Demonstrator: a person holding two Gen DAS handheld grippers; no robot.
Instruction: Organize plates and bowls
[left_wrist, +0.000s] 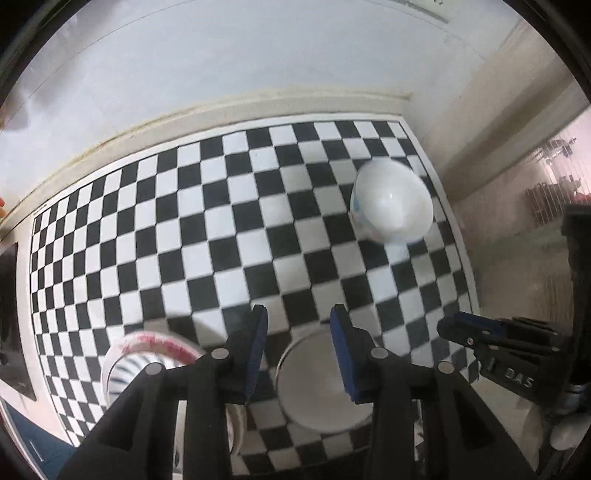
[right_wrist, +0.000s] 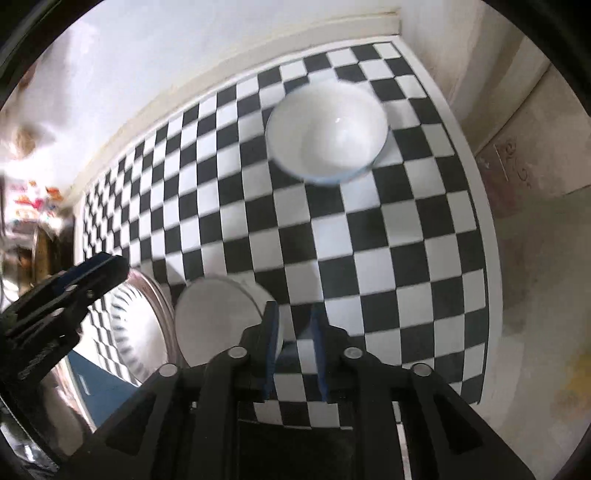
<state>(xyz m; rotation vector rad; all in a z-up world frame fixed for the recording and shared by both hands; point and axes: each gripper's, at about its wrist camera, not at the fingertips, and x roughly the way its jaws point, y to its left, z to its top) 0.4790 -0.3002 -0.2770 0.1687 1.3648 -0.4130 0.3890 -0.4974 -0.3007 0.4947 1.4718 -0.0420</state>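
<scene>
left wrist view: the left tool (left_wrist: 299, 314) points down over the checkered surface (left_wrist: 221, 221), its blue pads (left_wrist: 341, 354) apart with nothing between them. a small white plate (left_wrist: 314, 387) lies flat below it, a red-rimmed striped plate (left_wrist: 147, 350) just to its left. a white bowl (left_wrist: 391, 203) sits upright well apart, near the surface's far right corner. the right tool (left_wrist: 461, 326) shows at the right edge.

right wrist view: the right tool (right_wrist: 293, 314) hangs with its pads a narrow gap apart, empty, beside the small white plate (right_wrist: 218, 317). the striped plate (right_wrist: 140, 332) lies left, partly behind the left tool (right_wrist: 99, 269). the white bowl (right_wrist: 328, 133) stands far ahead.
</scene>
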